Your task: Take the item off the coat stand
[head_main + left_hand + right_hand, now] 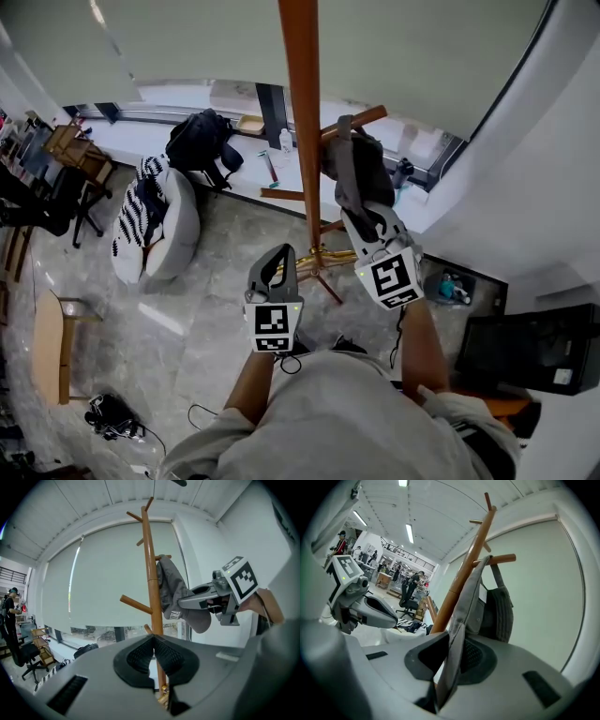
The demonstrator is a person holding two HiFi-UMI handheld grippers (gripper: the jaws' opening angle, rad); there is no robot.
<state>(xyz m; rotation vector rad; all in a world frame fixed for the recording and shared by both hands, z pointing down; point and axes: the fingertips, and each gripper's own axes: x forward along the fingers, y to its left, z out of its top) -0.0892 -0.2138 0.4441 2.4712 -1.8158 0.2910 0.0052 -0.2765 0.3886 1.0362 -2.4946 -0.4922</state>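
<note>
Our right gripper (454, 637) is clamped on the bag (502, 611); a flat grey strap (465, 603) runs down from the peg (500, 558) and is pinched between its jaws, with no gap showing at the pads. Our left gripper (153, 637) has its jaws together on nothing; it sits lower and to the left of the stand (150, 588), apart from it and from the bag.

The bag hangs on the stand, high on the pole, over a peg that slants upward on the right side; a darker loop of it passes over that peg, and the body droops below, close against the pole. We cannot tell from any view how far the loop sits from the peg's tip.

We judge the step in hand to be the grasp itself, and it looks made; the lift has not begun, since the bag's weight is on the peg.

Next, we think, comes a pull up and outward along the peg's slant, so the loop slides past the tip rather than catching under it; a straight downward tug would only drag on the stand. The left gripper is free to open and take the bag's body if the strap alone lets it swing.
</note>
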